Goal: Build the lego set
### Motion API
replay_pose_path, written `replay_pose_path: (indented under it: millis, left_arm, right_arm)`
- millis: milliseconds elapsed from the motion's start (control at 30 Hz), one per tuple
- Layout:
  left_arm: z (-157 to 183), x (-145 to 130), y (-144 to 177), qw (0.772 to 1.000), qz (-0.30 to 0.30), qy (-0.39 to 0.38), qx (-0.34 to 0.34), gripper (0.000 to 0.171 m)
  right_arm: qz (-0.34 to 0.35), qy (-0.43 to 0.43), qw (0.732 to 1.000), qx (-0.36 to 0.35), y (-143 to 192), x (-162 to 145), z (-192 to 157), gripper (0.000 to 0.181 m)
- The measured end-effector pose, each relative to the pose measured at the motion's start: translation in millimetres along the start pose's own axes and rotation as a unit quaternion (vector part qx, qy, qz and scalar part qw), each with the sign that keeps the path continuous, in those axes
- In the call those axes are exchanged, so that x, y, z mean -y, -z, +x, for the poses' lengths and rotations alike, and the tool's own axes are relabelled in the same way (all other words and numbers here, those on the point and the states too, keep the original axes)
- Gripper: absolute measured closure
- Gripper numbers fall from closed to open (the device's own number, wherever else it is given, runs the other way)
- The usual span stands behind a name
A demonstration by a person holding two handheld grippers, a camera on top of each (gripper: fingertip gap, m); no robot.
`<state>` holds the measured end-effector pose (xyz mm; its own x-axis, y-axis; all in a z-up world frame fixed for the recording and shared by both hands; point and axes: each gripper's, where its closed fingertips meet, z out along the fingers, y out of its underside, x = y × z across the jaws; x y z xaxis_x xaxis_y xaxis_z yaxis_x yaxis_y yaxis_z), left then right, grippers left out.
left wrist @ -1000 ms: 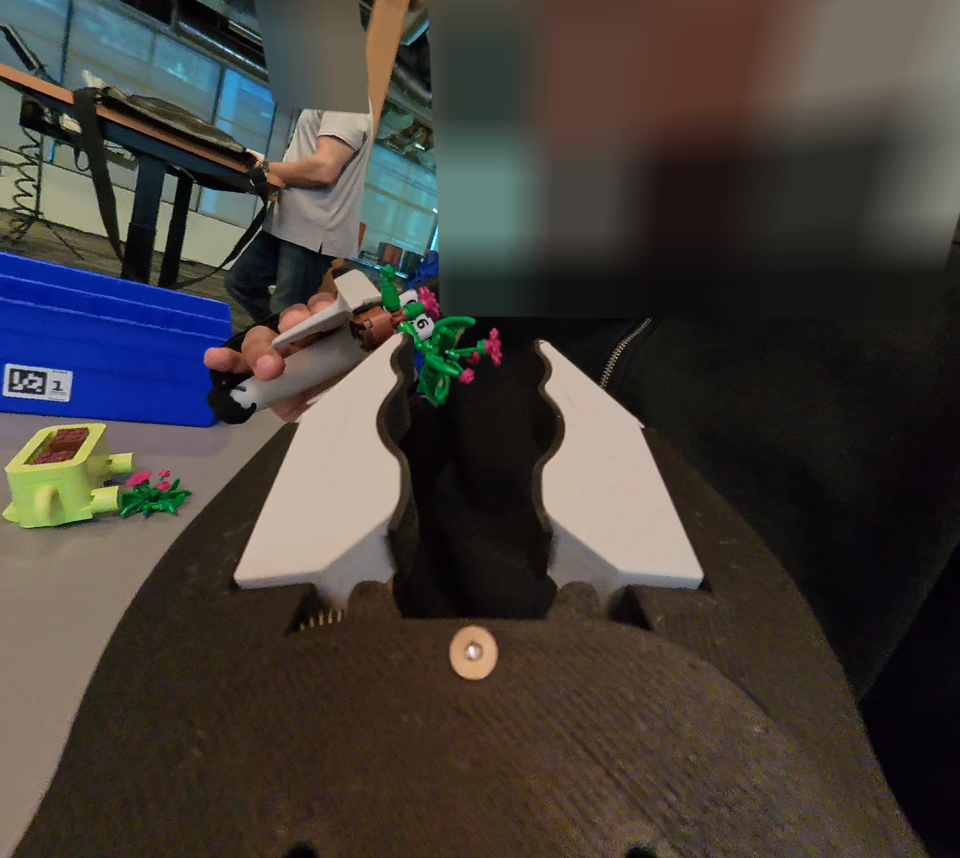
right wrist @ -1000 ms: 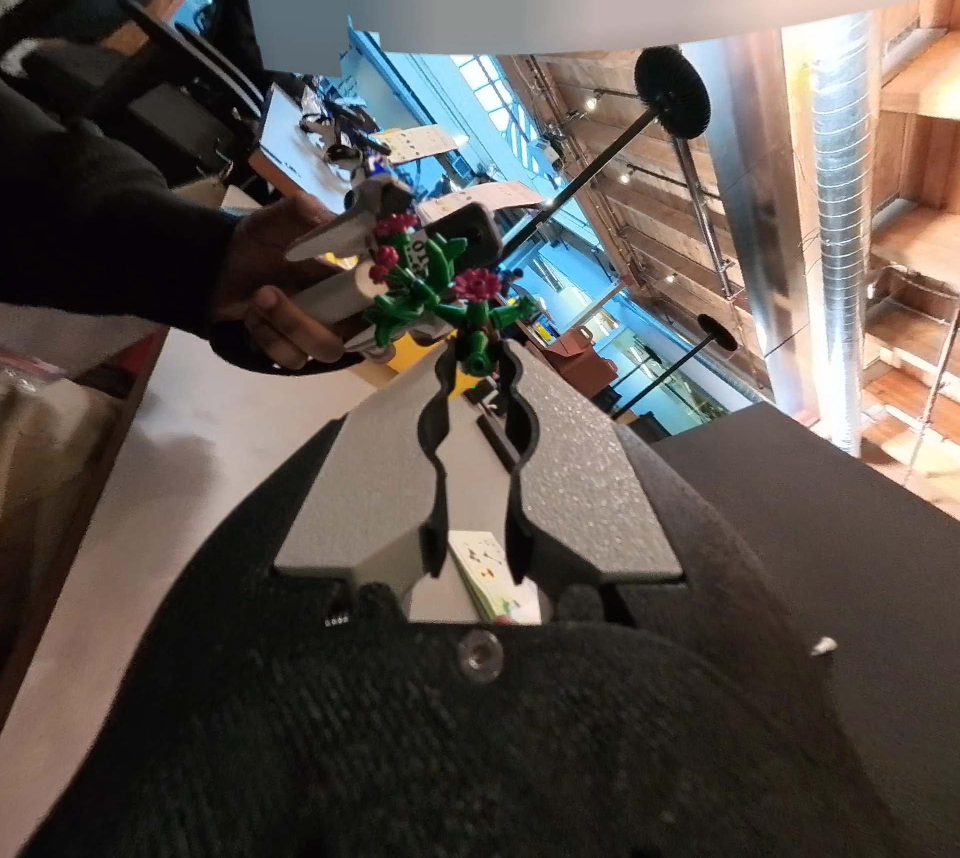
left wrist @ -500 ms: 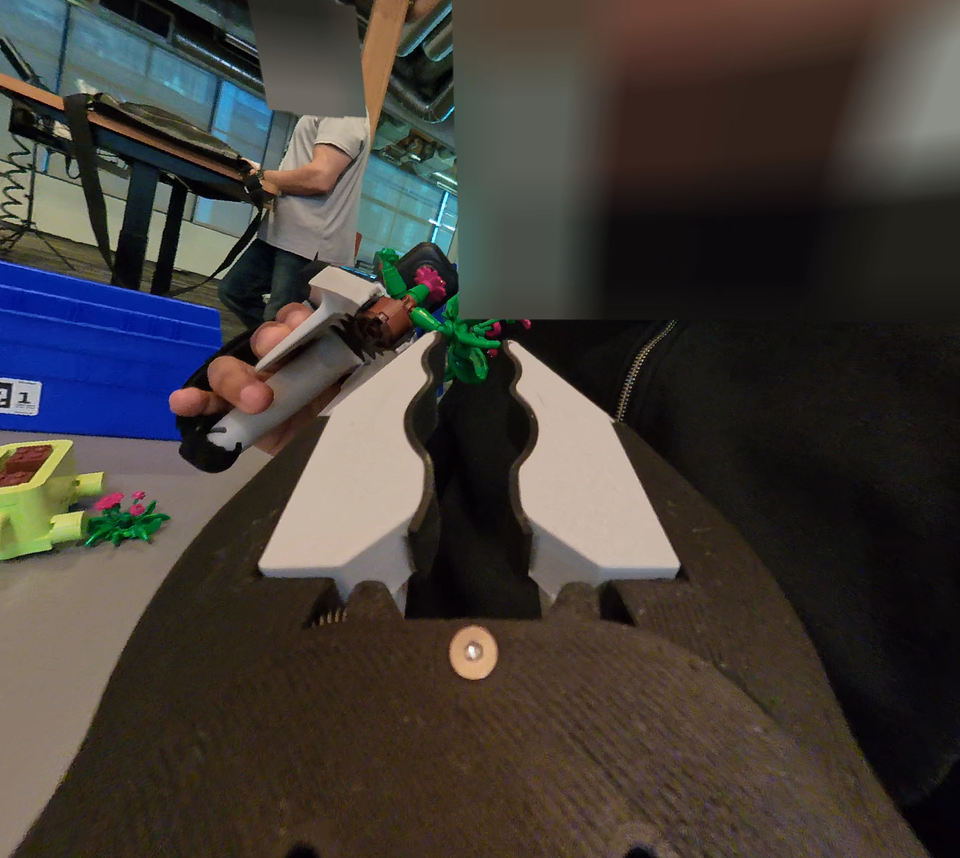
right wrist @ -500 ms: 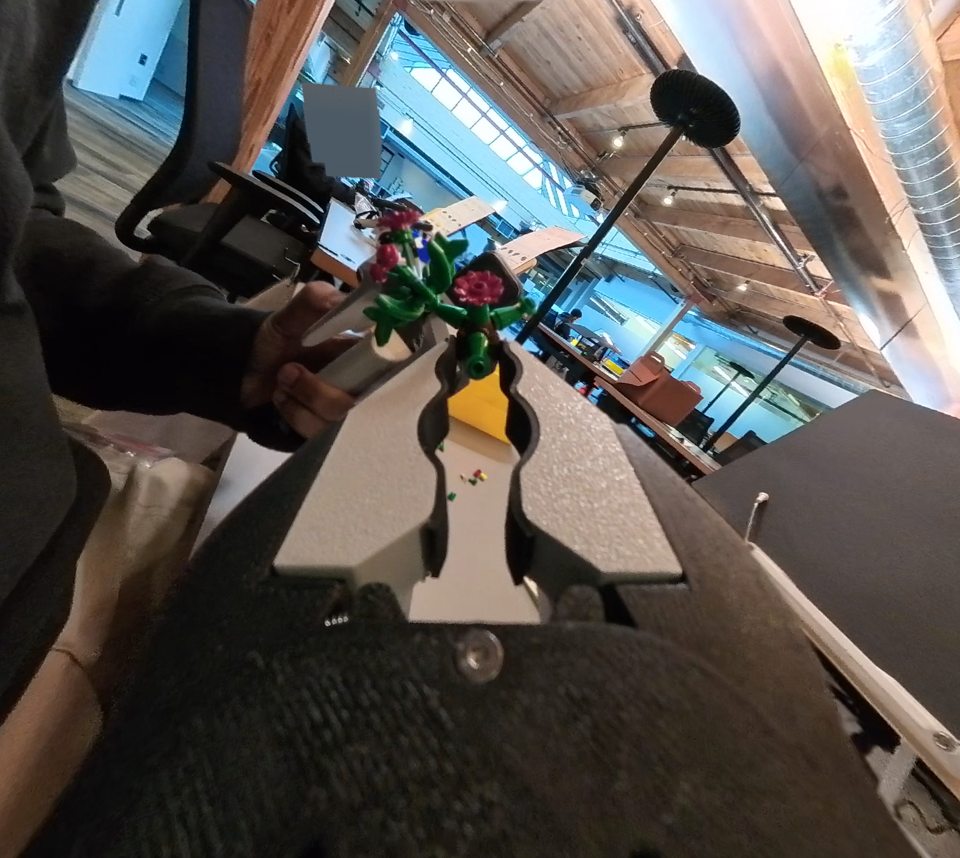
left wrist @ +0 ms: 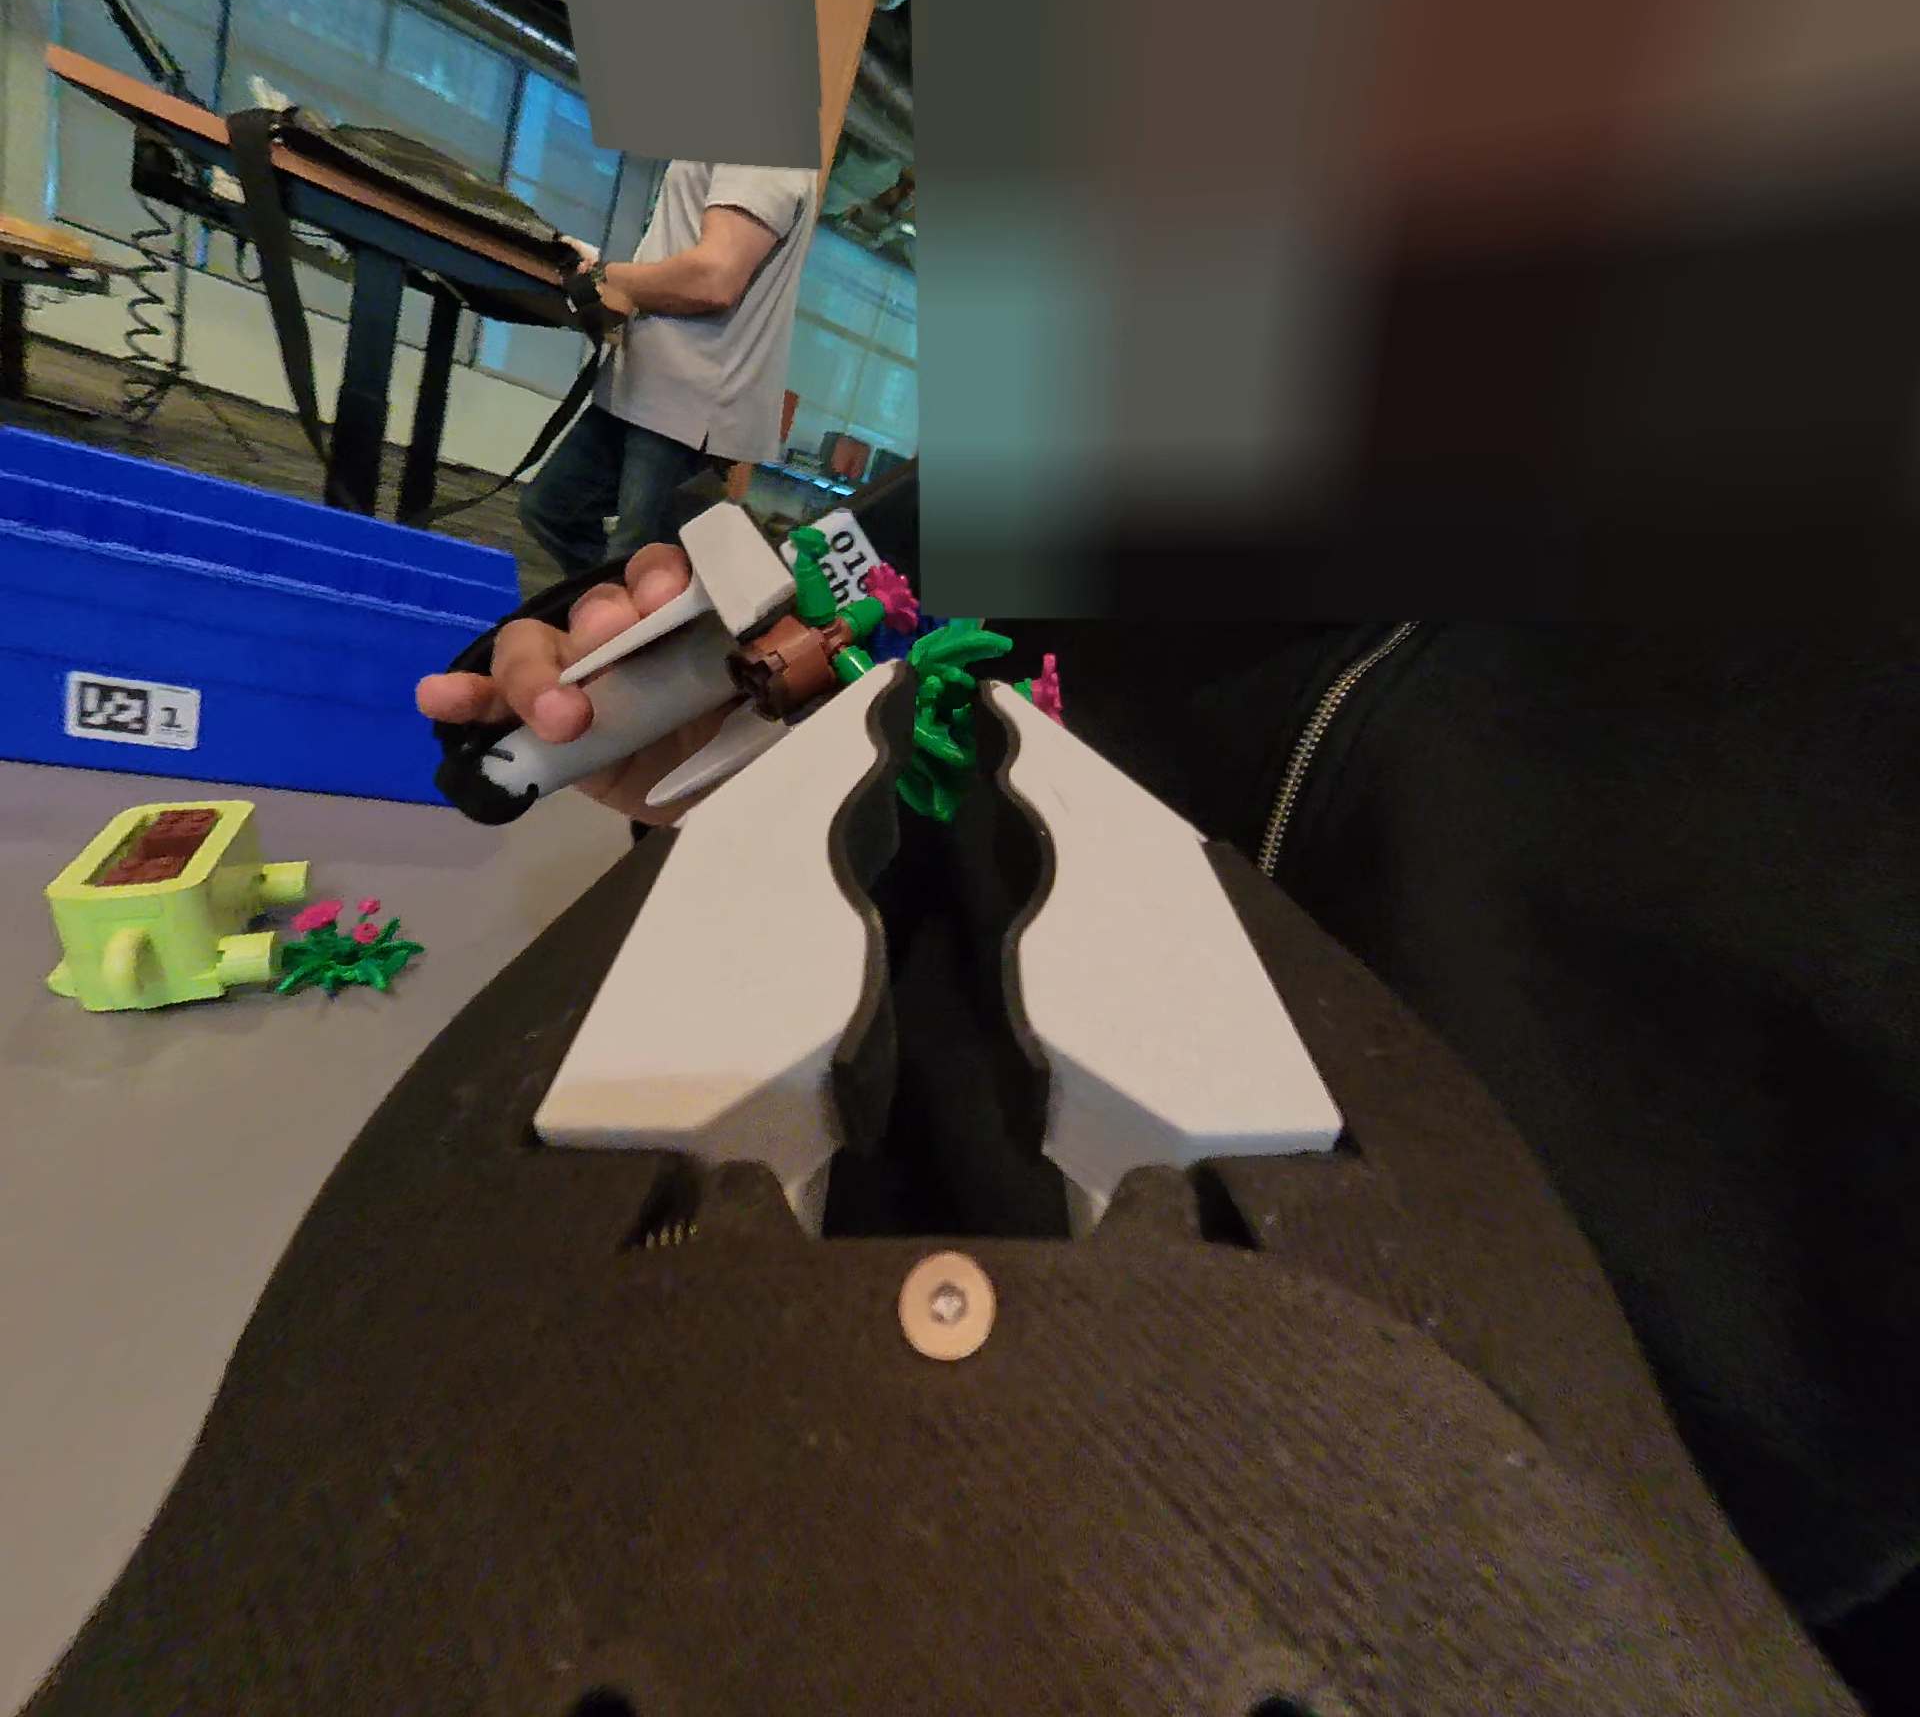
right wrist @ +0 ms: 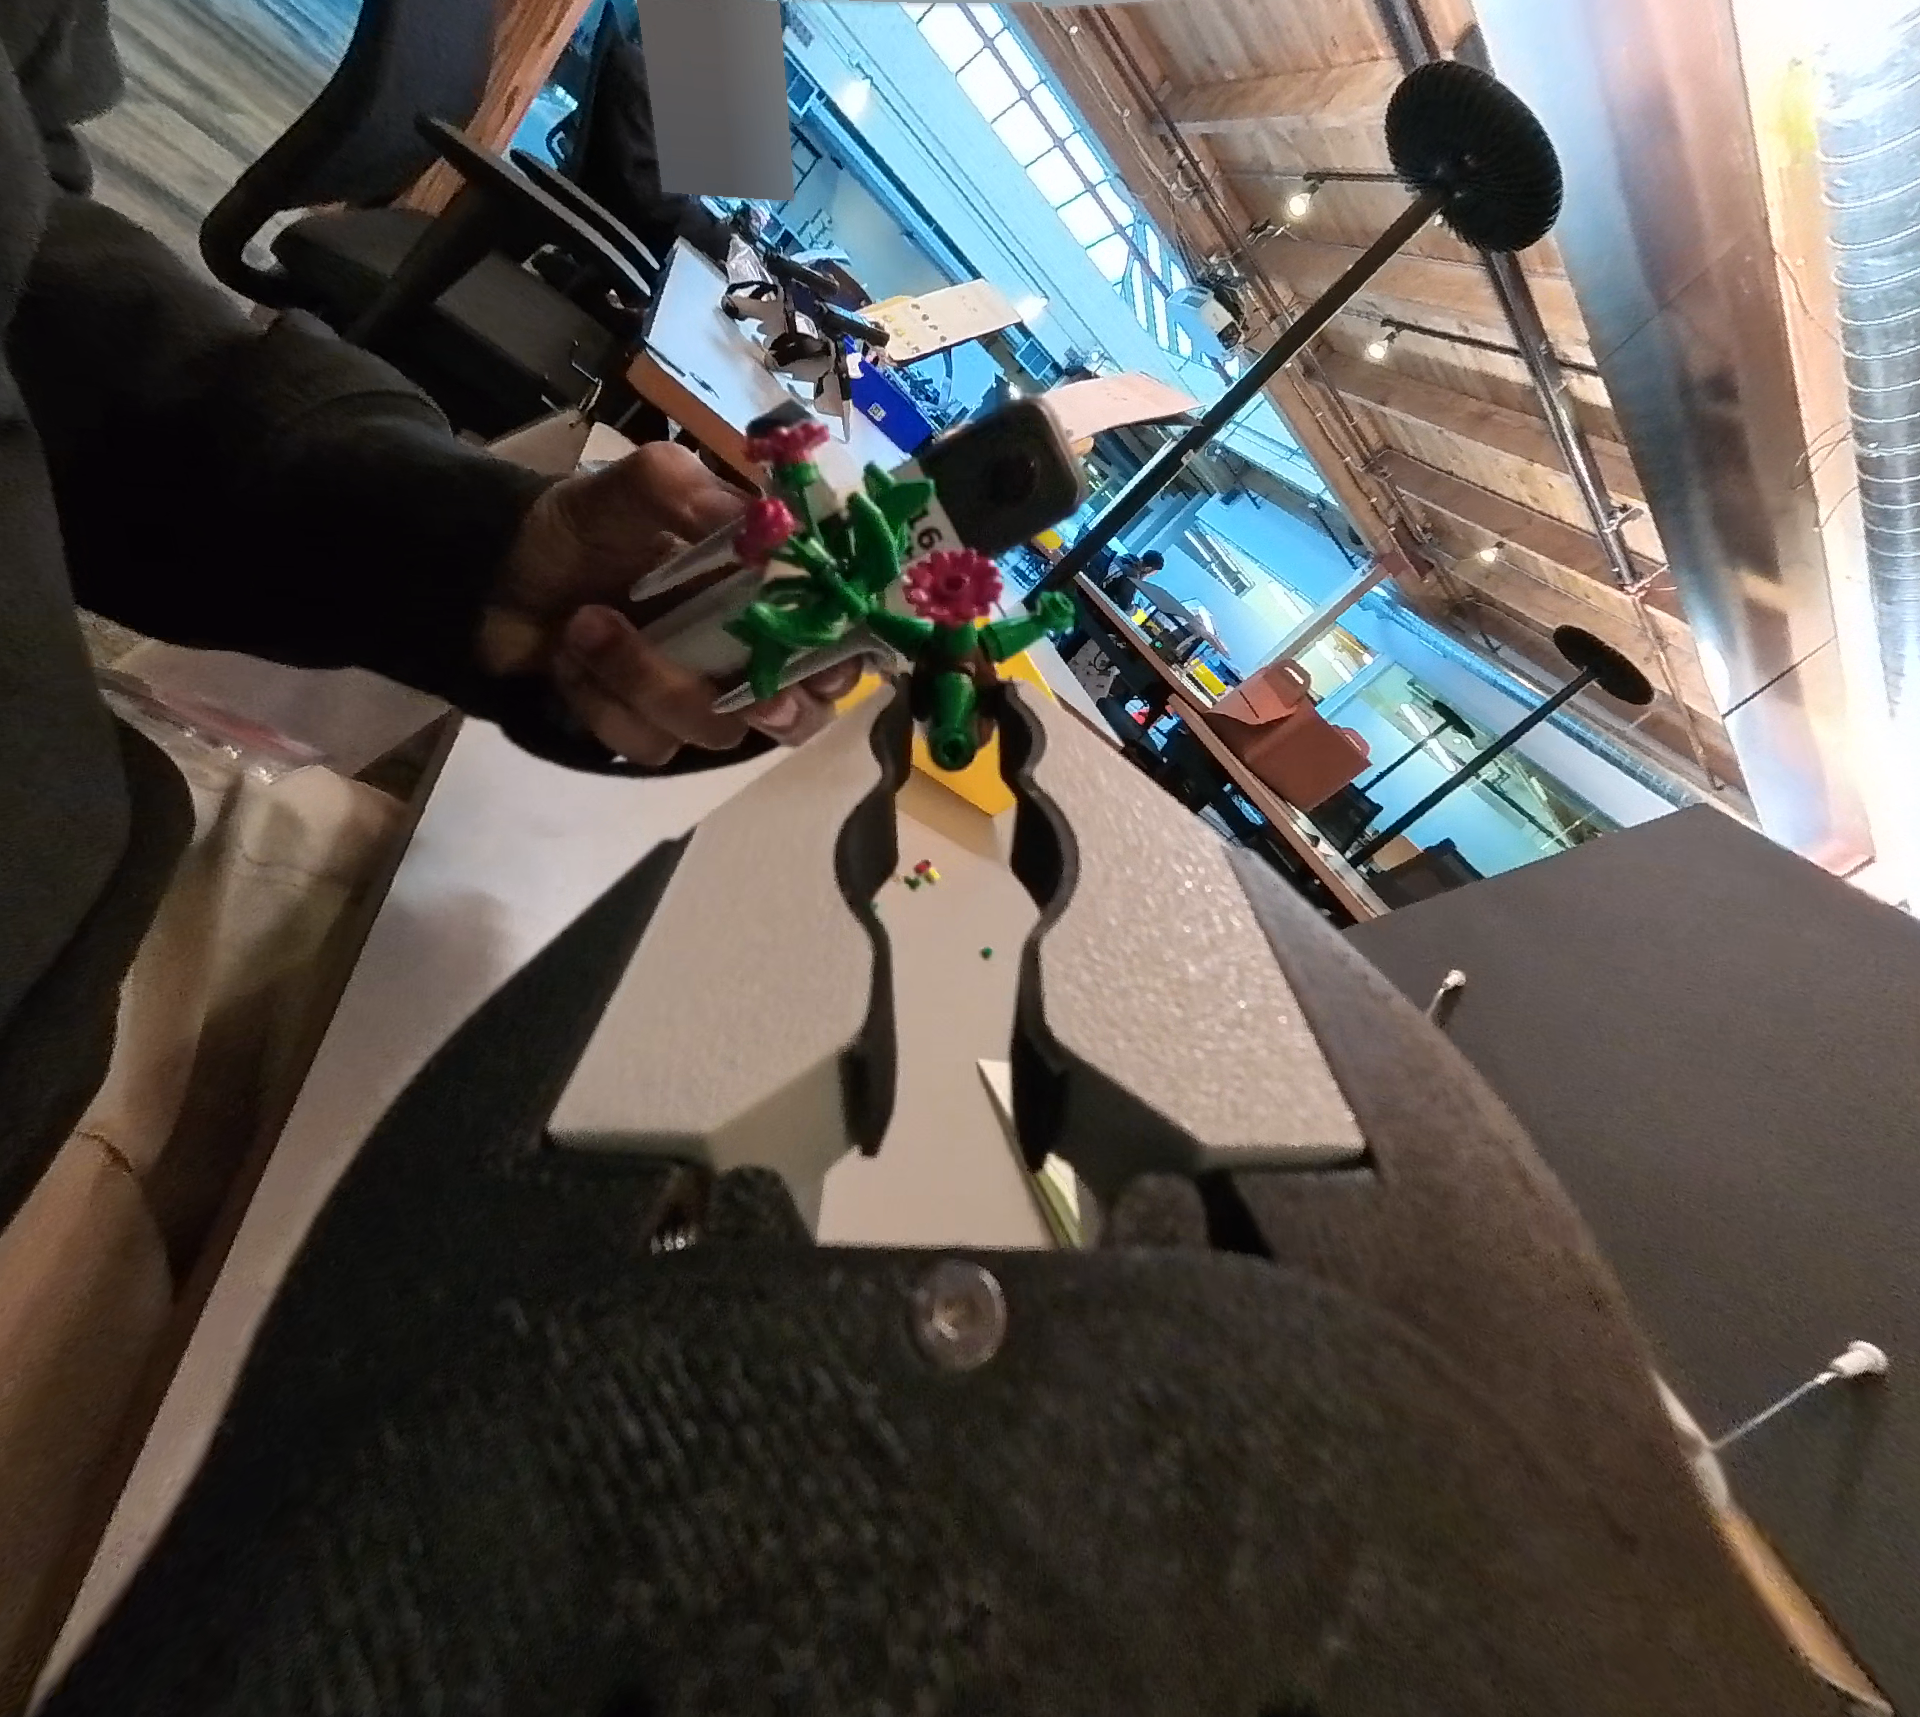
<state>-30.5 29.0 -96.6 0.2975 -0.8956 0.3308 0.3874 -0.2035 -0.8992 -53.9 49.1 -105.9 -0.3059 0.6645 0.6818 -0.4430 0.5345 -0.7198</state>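
Observation:
My left gripper (left wrist: 945, 699) is shut on a green leaf cluster (left wrist: 940, 753) with pink flowers, held in the air. My right gripper (right wrist: 950, 715) is shut on a brown and green stem piece (right wrist: 952, 693) topped by a pink flower (right wrist: 948, 587). The two pieces meet at the fingertips. The right gripper also shows in the left wrist view (left wrist: 769, 680), held by a hand. The left gripper also shows in the right wrist view (right wrist: 748, 628). A lime green planter (left wrist: 156, 914) with brown bricks on top sits on the grey table (left wrist: 156, 1200), with a small flower cluster (left wrist: 343, 950) beside it.
A blue bin (left wrist: 239, 618) stands behind the planter. Small loose bricks (right wrist: 920, 878) and a yellow object (right wrist: 975, 779) lie on the table under the right gripper. A black board (right wrist: 1662, 1044) is at the right. A person (left wrist: 707, 337) stands at a far desk. Only a small space, under 4 cm, lies between the two pairs of fingers. The lime green planter (left wrist: 156, 914) is about equally far from each gripper, around 25 centimeters.
My left gripper's jaws have narrowed from wide open onto the leaf cluster. The right gripper has brought the stem piece closer to the left fingertips. The right wrist view has swung.

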Motion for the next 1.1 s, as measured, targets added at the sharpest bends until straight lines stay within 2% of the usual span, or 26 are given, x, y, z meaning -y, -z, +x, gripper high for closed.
replay_pose_path:
  millis: [167,500,700,833,967,1100]
  left_arm:
    - [-3.1,-2.1,2.3,0.999,-0.028,-0.023,0.035,0.157]
    - [3.4,-4.5,2.1,0.999,-0.031,-0.019,0.009,0.164]
    - [-2.3,-3.5,4.4,0.999,-0.022,-0.024,0.026,0.164]
    - [-14.0,5.2,13.4,0.998,0.006,-0.022,0.064,0.143]
    - [-15.0,19.5,25.1,0.996,0.058,-0.012,0.069,0.123]
    - [-18.2,12.6,20.2,0.994,0.041,-0.022,0.095,0.098]
  right_arm:
    - [-0.005,0.012,1.0,0.002,1.1,2.4,0.2,0.167]
    - [-0.011,0.019,1.0,0.012,-0.8,3.6,-3.1,0.167]
    - [-0.022,0.027,0.999,0.008,0.4,0.0,-0.8,0.167]
    - [-0.053,0.029,0.998,-0.019,0.5,-10.7,7.6,0.167]
    - [-0.077,0.023,0.996,-0.029,1.5,-24.2,10.1,0.168]
    - [-0.092,0.016,0.995,-0.032,-0.1,-31.2,10.3,0.167]
